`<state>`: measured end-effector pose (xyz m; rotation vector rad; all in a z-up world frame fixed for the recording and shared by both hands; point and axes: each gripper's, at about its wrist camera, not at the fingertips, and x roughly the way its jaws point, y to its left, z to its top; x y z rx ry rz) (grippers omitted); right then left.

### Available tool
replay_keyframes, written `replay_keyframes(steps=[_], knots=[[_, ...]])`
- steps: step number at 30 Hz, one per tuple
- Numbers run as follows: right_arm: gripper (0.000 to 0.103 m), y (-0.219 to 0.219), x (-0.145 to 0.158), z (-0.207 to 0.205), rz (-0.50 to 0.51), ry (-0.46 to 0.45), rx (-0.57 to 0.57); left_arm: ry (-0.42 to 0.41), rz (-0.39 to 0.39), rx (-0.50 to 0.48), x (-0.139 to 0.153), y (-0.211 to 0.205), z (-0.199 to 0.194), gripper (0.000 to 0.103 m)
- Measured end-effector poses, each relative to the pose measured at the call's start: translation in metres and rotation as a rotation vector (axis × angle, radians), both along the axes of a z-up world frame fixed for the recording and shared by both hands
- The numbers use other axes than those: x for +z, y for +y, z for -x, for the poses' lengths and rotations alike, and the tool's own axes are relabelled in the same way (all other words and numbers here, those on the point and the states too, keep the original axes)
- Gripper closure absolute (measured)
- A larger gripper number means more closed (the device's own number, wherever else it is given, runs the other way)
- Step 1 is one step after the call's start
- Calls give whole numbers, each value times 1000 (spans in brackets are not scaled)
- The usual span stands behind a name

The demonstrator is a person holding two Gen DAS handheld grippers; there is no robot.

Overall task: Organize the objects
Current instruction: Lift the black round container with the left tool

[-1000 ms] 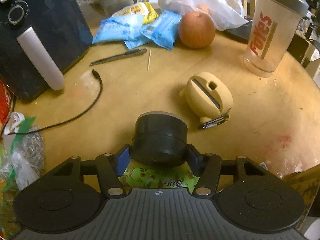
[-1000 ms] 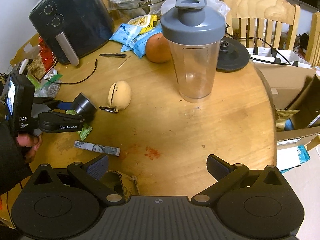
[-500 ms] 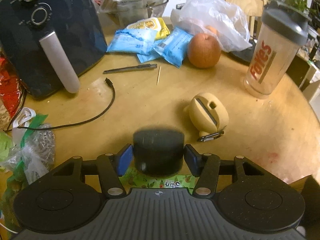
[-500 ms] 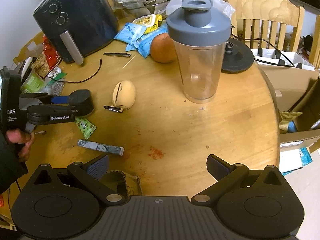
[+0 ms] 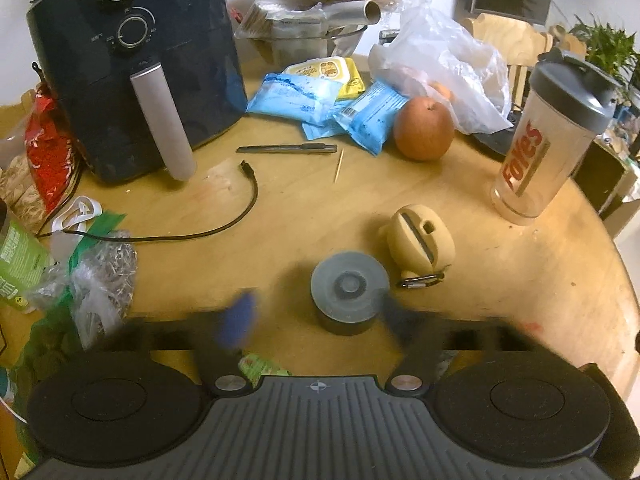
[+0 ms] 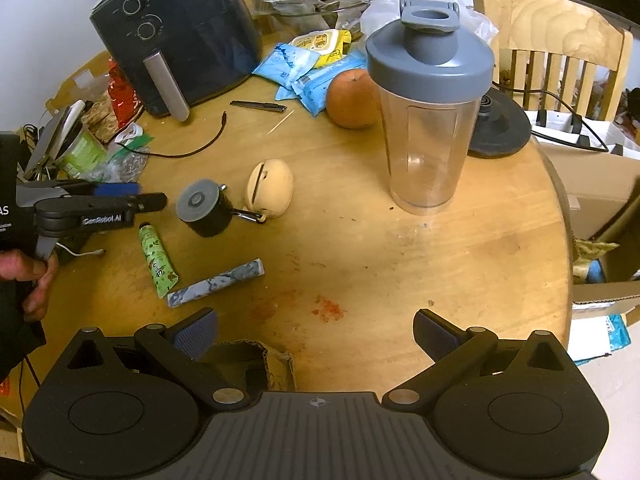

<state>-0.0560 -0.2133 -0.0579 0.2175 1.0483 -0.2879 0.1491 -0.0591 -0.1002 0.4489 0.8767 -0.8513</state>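
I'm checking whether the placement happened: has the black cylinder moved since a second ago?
Yes. In the right wrist view the black cylinder now stands on the table beside the beige case, closer than before, freed from the open left gripper.

The left claw [image 5: 312, 320] is hanging low with its fingers [image 5: 236, 320] spread wide and gripping nothing; they are showing blurred in its own wrist view. From the right wrist view, the left hand [image 6: 28, 276] is wrapping the handle, the claw lying level. The right claw [image 6: 316, 332] is gaping wide, empty, tilting downward.
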Motion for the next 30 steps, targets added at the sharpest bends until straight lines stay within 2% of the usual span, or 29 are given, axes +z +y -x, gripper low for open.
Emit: replay_keyframes(steps=[6,18,21,22,23,25,30], knots=[[0,-2,-2,5,-6,2,-23,30,2,-20,-5,-11,3,8],[0,-15,-1,23,3,6,-111,49,-30,-17,-35,-31,-10,10],[0,-18,-1,26,3,9,-139,57,-46,-26,-41,-36,-12,27],[0,-18,-1,27,3,11,-144,56,-52,-25,-43,-38,-12,37],[0,-18,-1,28,4,12,-150,63,-55,-27,-45,-39,-13,40],[0,-18,-2,28,4,13,-154,59,-58,-27,-46,-43,-13,46],[0,-16,-1,28,7,8,-163,49,-64,-41,-46,-46,-11,46]])
